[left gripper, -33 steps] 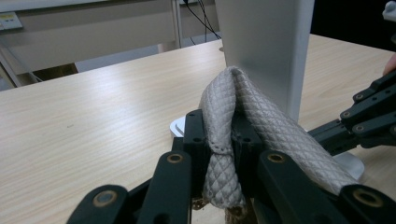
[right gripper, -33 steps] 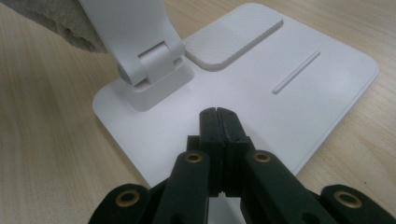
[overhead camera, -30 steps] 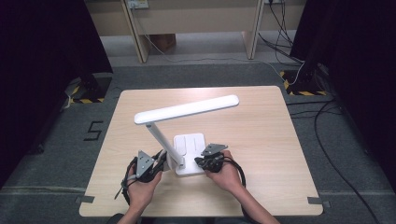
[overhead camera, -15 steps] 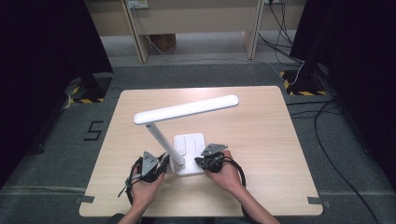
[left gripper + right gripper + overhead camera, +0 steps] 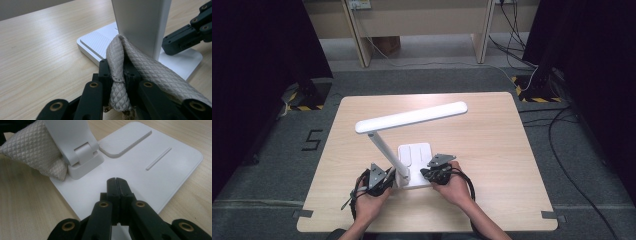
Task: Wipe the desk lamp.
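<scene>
Nothing has shifted since the earlier frames: both hands sit where they were. Left gripper [image 5: 117, 82] is clamped on a quilted beige cloth [image 5: 140, 65], pressing it against the lamp's upright arm [image 5: 140, 25]. Right gripper [image 5: 116, 187] has jaws fully together, holding nothing, tips resting on the white lamp base [image 5: 155, 170]. Lamp [image 5: 412, 117] stands near the worktop's [image 5: 492, 130] front edge, head bar angled up to the right.
</scene>
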Demonstrator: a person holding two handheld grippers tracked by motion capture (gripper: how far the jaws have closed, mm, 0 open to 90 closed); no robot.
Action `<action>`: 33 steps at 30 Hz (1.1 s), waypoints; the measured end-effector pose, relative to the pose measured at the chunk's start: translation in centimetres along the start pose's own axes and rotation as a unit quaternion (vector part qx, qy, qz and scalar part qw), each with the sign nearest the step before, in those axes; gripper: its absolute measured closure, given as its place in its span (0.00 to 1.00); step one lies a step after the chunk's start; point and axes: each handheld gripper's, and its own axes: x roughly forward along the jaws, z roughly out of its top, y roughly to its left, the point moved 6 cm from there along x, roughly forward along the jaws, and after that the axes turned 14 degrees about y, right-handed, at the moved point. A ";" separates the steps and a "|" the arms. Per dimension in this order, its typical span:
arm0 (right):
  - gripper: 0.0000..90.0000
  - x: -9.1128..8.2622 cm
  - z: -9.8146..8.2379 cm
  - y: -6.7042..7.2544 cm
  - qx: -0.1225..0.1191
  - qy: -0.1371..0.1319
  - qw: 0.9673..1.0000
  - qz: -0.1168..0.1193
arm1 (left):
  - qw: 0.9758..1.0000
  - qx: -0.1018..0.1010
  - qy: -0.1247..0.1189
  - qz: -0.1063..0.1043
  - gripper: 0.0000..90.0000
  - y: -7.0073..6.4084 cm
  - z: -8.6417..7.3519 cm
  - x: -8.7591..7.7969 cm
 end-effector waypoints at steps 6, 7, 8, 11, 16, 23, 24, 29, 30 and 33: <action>1.00 0.0 0.0 0.0 -0.002 -0.001 1.000 -0.001 | 1.000 0.009 0.014 -0.005 0.88 0.0 -0.2 0.4; 1.00 0.0 0.0 0.0 -0.001 -0.001 1.000 -0.001 | 1.000 0.009 0.015 -0.005 0.88 -0.1 -0.2 0.4; 1.00 0.0 0.0 0.0 -0.001 -0.001 1.000 -0.001 | 1.000 0.009 0.017 -0.006 0.88 -0.1 -0.2 0.3; 1.00 0.0 0.0 0.0 -0.003 -0.001 1.000 -0.001 | 1.000 0.006 0.021 -0.012 0.88 -0.2 -0.4 -0.2; 0.87 -0.2 0.0 0.0 0.005 0.009 1.000 -0.003 | 0.999 0.020 0.024 -0.021 0.88 -0.9 -0.8 -1.5; 0.65 -1.7 0.5 1.1 0.004 -0.009 1.000 0.018 | 0.999 0.048 0.014 -0.019 0.88 -2.0 -1.1 -3.9; 0.64 -2.2 0.7 1.4 0.005 -0.016 1.000 0.025 | 0.998 0.052 0.011 -0.020 0.88 -2.2 -1.0 -4.2; 0.58 -4.7 2.3 3.0 -0.014 -0.058 0.996 0.066 | 0.997 0.075 -0.003 -0.017 0.88 -3.0 0.0 -5.1; 0.57 -5.0 2.6 3.4 -0.025 -0.065 0.995 0.071 | 0.996 0.085 -0.009 -0.015 0.88 -3.1 0.4 -5.2; 0.52 -5.5 3.1 4.4 -0.052 -0.066 0.993 0.083 | 0.996 0.089 -0.013 -0.017 0.88 -3.6 0.9 -5.4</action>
